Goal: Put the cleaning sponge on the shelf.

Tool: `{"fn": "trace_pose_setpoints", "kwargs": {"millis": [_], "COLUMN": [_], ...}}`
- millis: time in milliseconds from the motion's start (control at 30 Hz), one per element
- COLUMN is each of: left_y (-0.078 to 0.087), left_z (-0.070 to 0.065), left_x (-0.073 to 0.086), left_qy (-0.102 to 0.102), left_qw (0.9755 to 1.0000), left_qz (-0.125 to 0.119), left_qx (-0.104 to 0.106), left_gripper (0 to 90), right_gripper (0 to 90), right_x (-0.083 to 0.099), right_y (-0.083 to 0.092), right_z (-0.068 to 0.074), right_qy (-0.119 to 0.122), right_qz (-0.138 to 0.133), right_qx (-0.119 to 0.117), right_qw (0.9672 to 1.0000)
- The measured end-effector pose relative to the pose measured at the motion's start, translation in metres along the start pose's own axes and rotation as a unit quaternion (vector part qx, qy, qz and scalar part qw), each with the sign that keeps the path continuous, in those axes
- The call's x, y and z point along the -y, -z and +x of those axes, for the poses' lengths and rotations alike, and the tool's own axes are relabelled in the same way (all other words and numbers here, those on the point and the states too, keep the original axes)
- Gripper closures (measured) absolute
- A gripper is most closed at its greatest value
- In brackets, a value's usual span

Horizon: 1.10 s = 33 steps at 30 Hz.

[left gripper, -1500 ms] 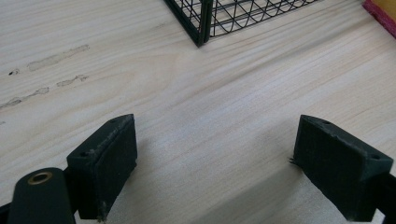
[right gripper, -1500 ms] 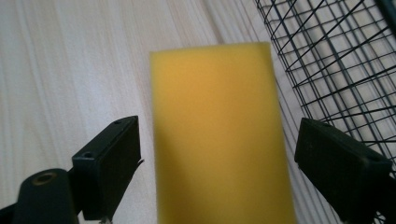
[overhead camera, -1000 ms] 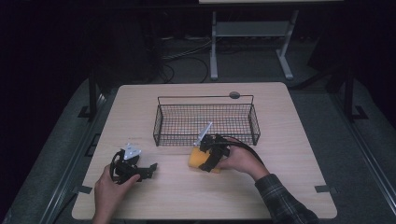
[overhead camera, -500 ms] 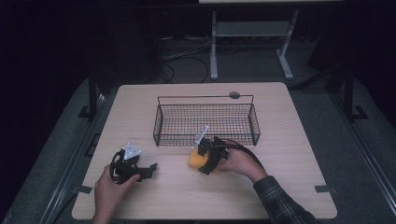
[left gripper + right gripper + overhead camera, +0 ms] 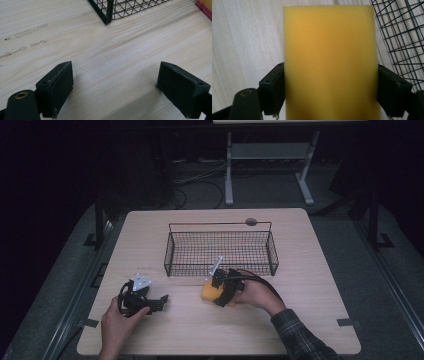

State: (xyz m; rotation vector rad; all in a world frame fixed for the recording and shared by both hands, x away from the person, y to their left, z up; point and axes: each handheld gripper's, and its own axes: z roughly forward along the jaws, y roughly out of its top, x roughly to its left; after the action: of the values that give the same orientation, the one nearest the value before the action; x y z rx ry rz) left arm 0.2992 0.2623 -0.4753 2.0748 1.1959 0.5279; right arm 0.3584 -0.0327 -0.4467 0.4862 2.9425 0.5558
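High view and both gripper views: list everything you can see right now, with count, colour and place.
sponge: one, yellow with a red edge, on the table just in front of the basket, between the right gripper's jaws
wire basket: one, black, mid-table, nothing inside
table: one, light wood
round disc: one, dark, on the table behind the basket
frame: one, grey metal, on the floor beyond the table
left gripper: black, jaws wide apart over bare table
right gripper: black, jaws have just been closing, pads at the sponge's sides
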Motion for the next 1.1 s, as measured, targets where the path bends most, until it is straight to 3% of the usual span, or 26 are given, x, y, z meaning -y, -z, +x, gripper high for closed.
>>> {"fn": "trace_pose_setpoints", "kwargs": {"millis": [400, 1100], "left_y": [0.0, 0.0], "left_z": [0.0, 0.0], "left_x": [0.0, 0.0], "left_qy": [-0.002, 0.001], "left_qw": [1.0, 1.0], "left_qz": [0.0, -0.002], "left_qx": [-0.001, -0.001], "left_gripper": [12.7, 12.6], "right_gripper": [22.6, 22.8], "right_x": [0.001, 0.011], "right_y": [0.004, 0.046], "right_z": [0.0, -0.003], "right_qy": [-0.009, -0.022], "right_qz": [0.003, -0.012], "right_qx": [-0.01, -0.01], "right_qw": [0.9999, 0.9996]}}
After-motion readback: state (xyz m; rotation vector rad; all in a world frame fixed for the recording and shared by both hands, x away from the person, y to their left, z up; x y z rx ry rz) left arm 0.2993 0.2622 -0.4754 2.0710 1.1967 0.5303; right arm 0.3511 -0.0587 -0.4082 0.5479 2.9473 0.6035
